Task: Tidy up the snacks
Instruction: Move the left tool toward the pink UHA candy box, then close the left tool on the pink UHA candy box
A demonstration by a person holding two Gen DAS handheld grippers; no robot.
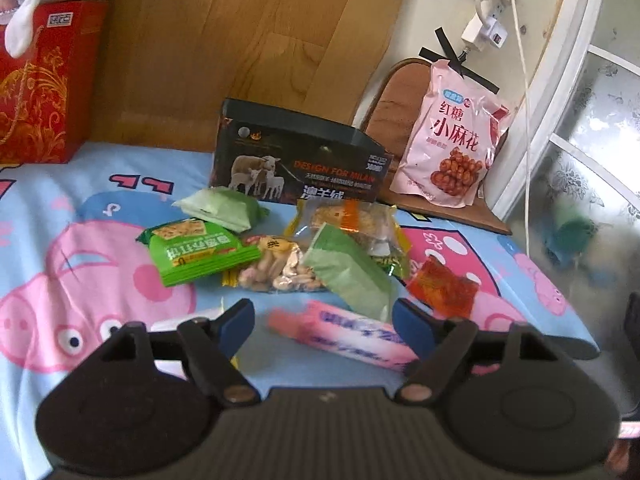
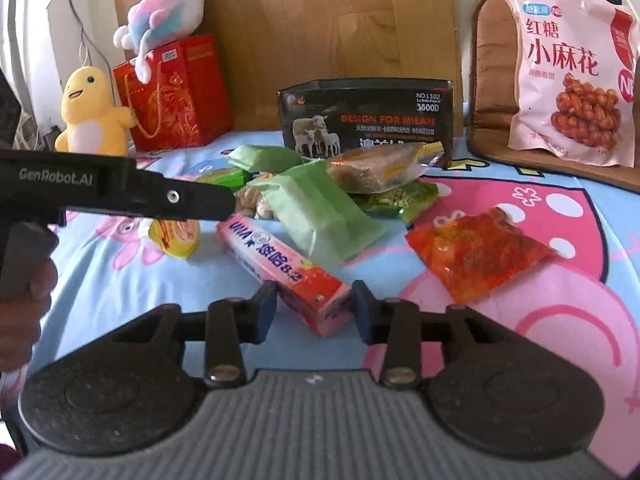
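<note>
A bed covered by a blue cartoon-pig sheet (image 2: 120, 280) is seen from two handheld grippers. At far left, a yellow plush toy (image 2: 90, 114) is stood beside a red gift bag (image 2: 176, 92), on which a pastel plush (image 2: 164, 12) is perched. The left gripper (image 1: 323, 320) is held over the near side of the snack pile, its fingers set wide apart; the pink strawberry carton (image 2: 280, 272) lies between them, and no contact with either pad can be made out. In the right wrist view that gripper is seen from the side as a black bar crossing in from the left.

In the middle, a heap of snacks is spread on the sheet: a green cracker pack (image 1: 196, 252), pale green pouches (image 2: 316, 216), a clear bag of nuts (image 1: 276, 268) and a wrapped cake (image 2: 380, 168). Behind them a black box (image 2: 368, 116) printed with sheep is stood open.

The right gripper (image 2: 314, 314) is brought around the near end of the pink carton, its fingers part-closed just beside the carton's sides; whether they press on it cannot be told.

To the right, an orange packet (image 2: 476, 256) lies apart, and a large pink bag (image 2: 572, 68) is propped against a brown cushion (image 2: 488, 92).
</note>
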